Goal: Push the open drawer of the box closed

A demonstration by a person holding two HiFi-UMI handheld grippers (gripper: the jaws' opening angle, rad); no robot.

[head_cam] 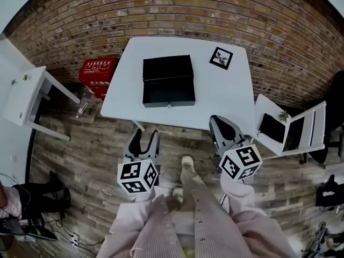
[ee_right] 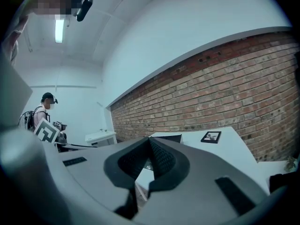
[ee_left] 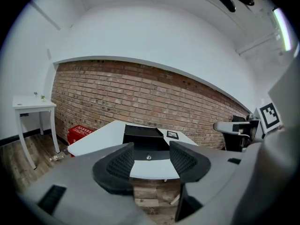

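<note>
Red crate (head_cam: 98,73): on the floor by the table's left corner, beside the brick wall.
Left gripper (head_cam: 145,139): hanging over the floor, short of the white table (head_cam: 228,93), touching nothing. Its jaws stand wide apart (ee_left: 151,159), and nothing is between them.
Box (head_cam: 167,69): black, near the middle of the table, well apart from both grippers.
Drawer (head_cam: 169,93): pulled out towards the person, inside bare, small lock on its front.
Right gripper (head_cam: 219,124): at the table's near edge, tips pressed together (ee_right: 149,142), gripping nothing.
Marker card (head_cam: 221,57): flat at the far right of the table.
</note>
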